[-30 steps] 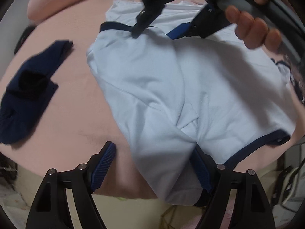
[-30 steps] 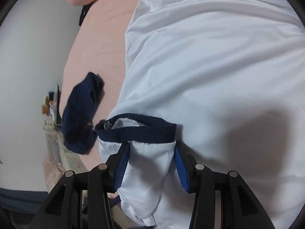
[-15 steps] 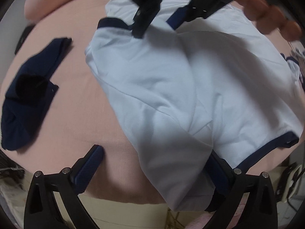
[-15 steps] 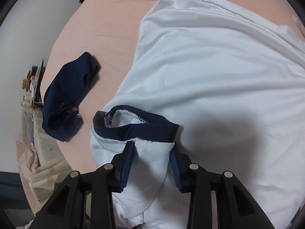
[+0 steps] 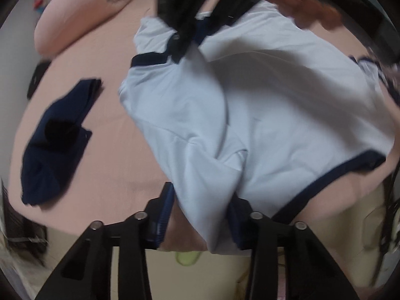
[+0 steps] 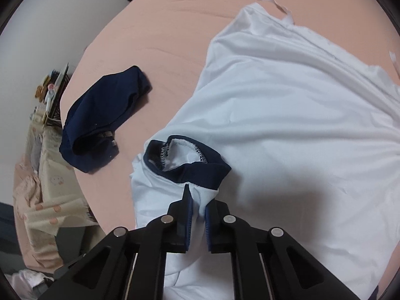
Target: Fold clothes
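A white T-shirt (image 5: 275, 105) with navy trim lies spread on a pink bed sheet (image 5: 105, 150); it also shows in the right wrist view (image 6: 287, 125). My left gripper (image 5: 201, 215) has closed in on a bunched fold of the shirt near the bed's front edge. My right gripper (image 6: 198, 210) is shut on the shirt's sleeve just behind its navy cuff (image 6: 197, 170). The right gripper also shows at the top of the left wrist view (image 5: 185, 25), with the person's fingers beside it.
A folded navy garment (image 5: 55, 140) lies on the sheet left of the shirt, also in the right wrist view (image 6: 100, 120). A pink pillow (image 5: 75, 17) sits at the back left. The bed edge and cluttered floor lie below.
My left gripper's jaws have narrowed from wide open onto the shirt fold. My right gripper's jaws have squeezed tighter on the sleeve and lifted away from the sheet.
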`<action>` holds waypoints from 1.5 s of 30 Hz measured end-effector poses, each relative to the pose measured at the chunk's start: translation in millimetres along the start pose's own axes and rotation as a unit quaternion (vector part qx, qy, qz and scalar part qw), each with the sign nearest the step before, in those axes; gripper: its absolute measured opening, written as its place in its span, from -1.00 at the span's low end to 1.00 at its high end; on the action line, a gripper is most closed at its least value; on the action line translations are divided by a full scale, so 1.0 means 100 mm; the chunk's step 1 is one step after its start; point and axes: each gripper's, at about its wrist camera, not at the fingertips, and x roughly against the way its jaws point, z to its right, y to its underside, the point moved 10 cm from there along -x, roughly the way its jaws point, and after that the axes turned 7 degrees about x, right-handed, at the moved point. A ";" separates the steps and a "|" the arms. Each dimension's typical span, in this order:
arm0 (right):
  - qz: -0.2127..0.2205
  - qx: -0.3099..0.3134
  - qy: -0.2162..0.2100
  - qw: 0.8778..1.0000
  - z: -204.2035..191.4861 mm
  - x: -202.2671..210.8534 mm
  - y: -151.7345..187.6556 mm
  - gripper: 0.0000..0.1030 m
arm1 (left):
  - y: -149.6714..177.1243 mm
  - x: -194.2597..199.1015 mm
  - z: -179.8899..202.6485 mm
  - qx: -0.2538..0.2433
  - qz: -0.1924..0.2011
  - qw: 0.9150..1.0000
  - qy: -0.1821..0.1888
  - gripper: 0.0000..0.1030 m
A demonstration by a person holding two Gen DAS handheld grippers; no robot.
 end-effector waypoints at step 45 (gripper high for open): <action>-0.035 -0.035 -0.159 0.986 -0.30 0.14 0.94 -0.09 | -0.18 0.06 -0.85 0.093 -0.051 0.989 0.099 0.44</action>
